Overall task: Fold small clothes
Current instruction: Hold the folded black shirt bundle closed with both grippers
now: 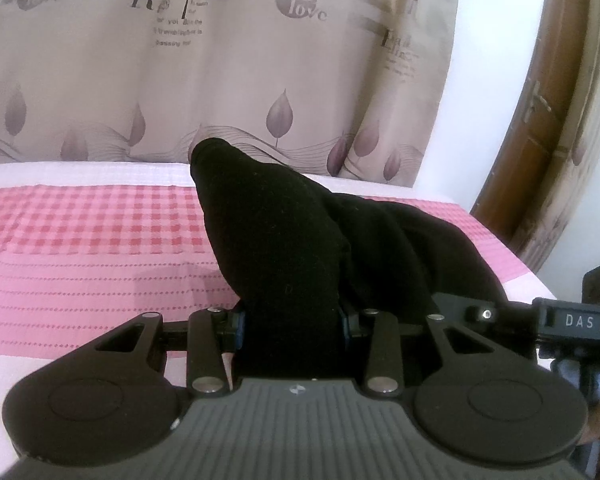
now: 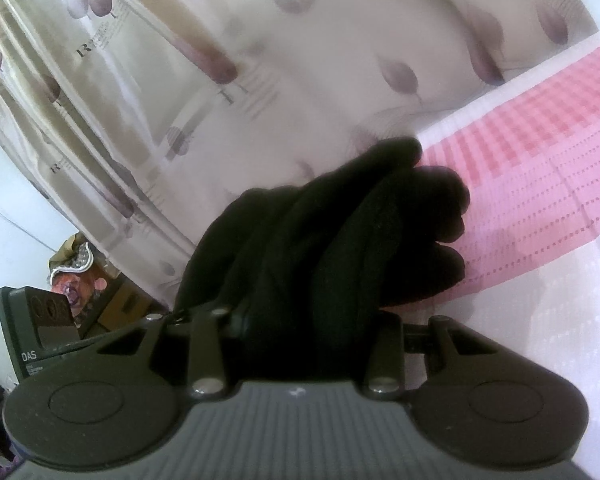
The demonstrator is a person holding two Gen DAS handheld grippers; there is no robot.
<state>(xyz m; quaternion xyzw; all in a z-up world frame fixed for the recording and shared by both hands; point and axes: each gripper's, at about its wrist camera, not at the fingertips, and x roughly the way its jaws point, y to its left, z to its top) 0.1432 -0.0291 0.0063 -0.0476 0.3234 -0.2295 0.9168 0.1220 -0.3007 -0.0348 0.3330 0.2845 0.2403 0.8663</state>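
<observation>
Two hand-held grippers, left (image 1: 292,330) and right (image 2: 304,320), clamp one black garment (image 1: 284,232).

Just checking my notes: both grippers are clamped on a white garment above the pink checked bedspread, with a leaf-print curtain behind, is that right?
Not quite: the garment is black, not white, as the left wrist view shows. Otherwise right: the left gripper and right gripper are clamped on it above the pink checked bedspread, with the leaf-print curtain behind.

Soft even daylight, fisheye-bent edges, right view motion-blurred.
</observation>
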